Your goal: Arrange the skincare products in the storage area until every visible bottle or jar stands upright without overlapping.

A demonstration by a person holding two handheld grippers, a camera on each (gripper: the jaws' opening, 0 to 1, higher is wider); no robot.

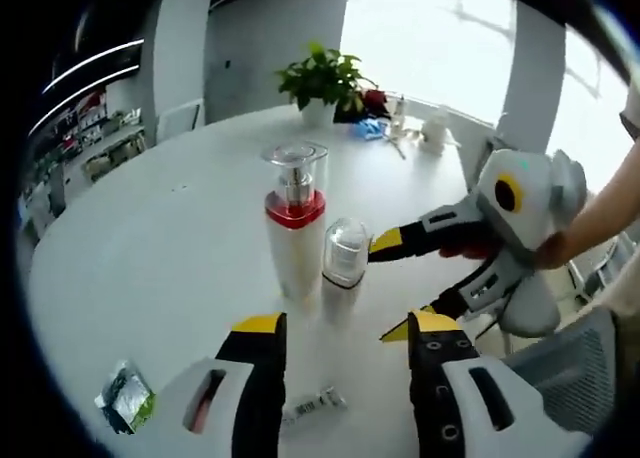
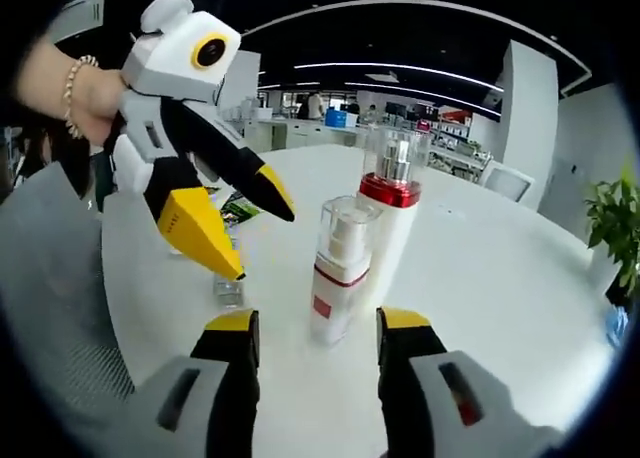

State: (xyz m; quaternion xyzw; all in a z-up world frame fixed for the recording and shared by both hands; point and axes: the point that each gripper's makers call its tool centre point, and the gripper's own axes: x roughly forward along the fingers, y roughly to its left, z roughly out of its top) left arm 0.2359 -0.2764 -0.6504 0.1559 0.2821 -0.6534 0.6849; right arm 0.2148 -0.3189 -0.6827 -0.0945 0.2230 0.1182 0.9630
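**Two bottles upright between open claws**

The left claw [image 1: 345, 328] hovered low over the white bench [image 1: 150, 258], jaws spread and grasping nothing. The right claw [image 2: 315, 326], held by a hand [image 1: 560, 246], reached in level from the opposite side, jaws also parted and empty. Two bottles stood upright, just beside each other: a tall bottle [image 1: 295, 223] with a red band and a short bottle [image 1: 343, 268]. One small tube [image 1: 313, 406] lay flat nearby.

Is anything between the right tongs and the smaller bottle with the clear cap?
Nothing visible is. In the right gripper view the right tongs are open with the smaller bottle standing just ahead of the gap, on bare table. The taller red-collared bottle stands behind it, and the left tongs hover off to one side.
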